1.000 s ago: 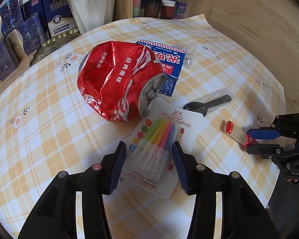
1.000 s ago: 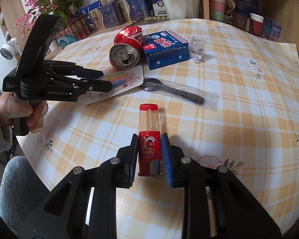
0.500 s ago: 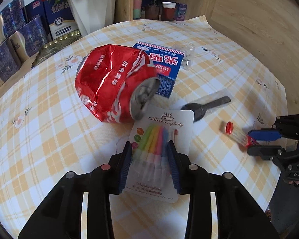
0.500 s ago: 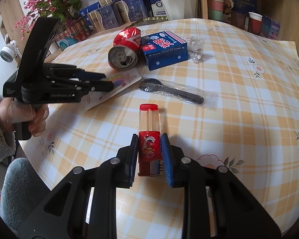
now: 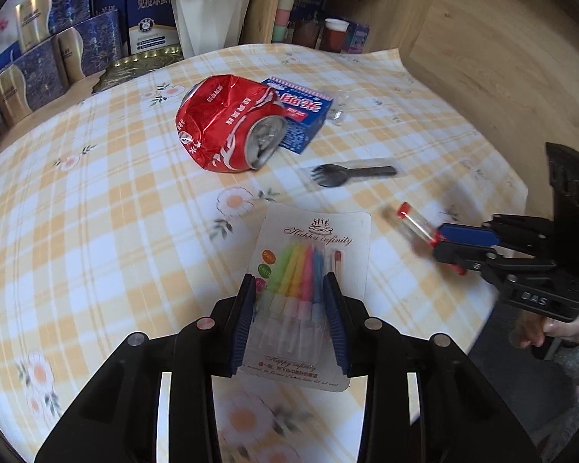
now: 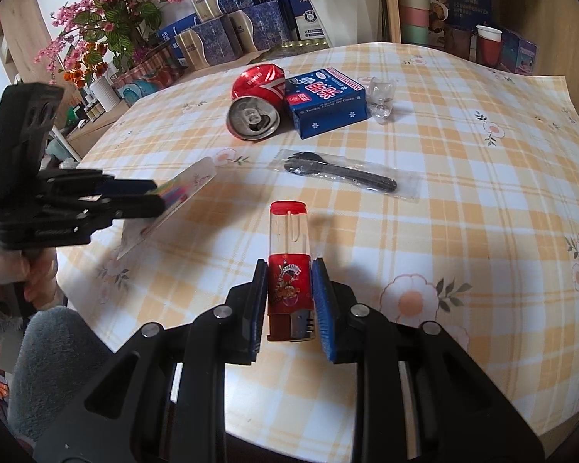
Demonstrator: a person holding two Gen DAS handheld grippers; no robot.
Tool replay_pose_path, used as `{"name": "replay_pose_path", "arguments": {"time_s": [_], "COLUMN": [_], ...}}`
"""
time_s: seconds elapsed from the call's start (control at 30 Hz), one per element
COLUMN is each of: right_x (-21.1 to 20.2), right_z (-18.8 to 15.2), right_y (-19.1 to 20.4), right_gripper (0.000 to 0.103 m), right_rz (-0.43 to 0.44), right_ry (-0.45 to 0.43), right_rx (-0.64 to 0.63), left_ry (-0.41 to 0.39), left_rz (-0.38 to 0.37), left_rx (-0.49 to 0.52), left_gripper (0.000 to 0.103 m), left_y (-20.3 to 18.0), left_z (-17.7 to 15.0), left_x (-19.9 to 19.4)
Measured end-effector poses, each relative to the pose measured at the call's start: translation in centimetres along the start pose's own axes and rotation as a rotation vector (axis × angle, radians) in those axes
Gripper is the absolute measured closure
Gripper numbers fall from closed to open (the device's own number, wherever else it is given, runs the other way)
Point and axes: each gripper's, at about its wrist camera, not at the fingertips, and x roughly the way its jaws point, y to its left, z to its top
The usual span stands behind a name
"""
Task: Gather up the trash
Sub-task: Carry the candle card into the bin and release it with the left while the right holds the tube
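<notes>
My left gripper (image 5: 289, 285) is shut on a card-backed pack of coloured candles (image 5: 312, 239), which it holds tilted just off the checked tablecloth (image 5: 96, 231). In the right wrist view the left gripper (image 6: 150, 196) carries the candle pack (image 6: 185, 189) at the table's left edge. My right gripper (image 6: 289, 266) is shut on a red and clear lighter (image 6: 289, 231) that points forward over the table. The left wrist view shows the right gripper (image 5: 442, 239) and the lighter (image 5: 413, 220) at the right.
A crushed red can (image 5: 227, 123), a blue carton (image 5: 305, 112), a clear plastic cup (image 6: 382, 96) and a wrapped black spork (image 5: 351, 173) lie mid-table. Boxes, a white plant pot (image 5: 208, 11) and paper cups stand behind. A person's hands hold both grippers.
The left gripper's jaws closed on the candle pack, then lifted it and pulled it back away from the can. The right gripper and lighter stayed where they were.
</notes>
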Motion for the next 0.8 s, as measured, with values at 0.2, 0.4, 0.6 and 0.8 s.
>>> {"name": "replay_pose_path", "arguments": {"time_s": [0.2, 0.4, 0.6, 0.8], "right_x": [-2.7, -6.1, -9.5, -11.7], "right_z": [-1.0, -2.8, -5.1, -7.0], "right_y": [0.8, 1.5, 2.4, 2.8], "right_gripper": [0.077, 0.077, 0.077, 0.077], "right_rz": [0.014, 0.015, 0.005, -0.007], "right_ry": [-0.029, -0.054, -0.073, -0.080], "right_rx": [0.021, 0.033, 0.028, 0.025], "left_ry": [-0.026, -0.026, 0.008, 0.073], "left_rz": [-0.016, -0.030, -0.037, -0.051], "left_rx": [0.002, -0.004, 0.056, 0.092], "left_gripper": [0.068, 0.068, 0.068, 0.068], "left_y": [-2.3, -5.0, -8.2, -10.4], "left_z": [-2.1, -4.9, -8.0, -11.1], "left_x": [-3.1, -5.4, -6.9, -6.7]}}
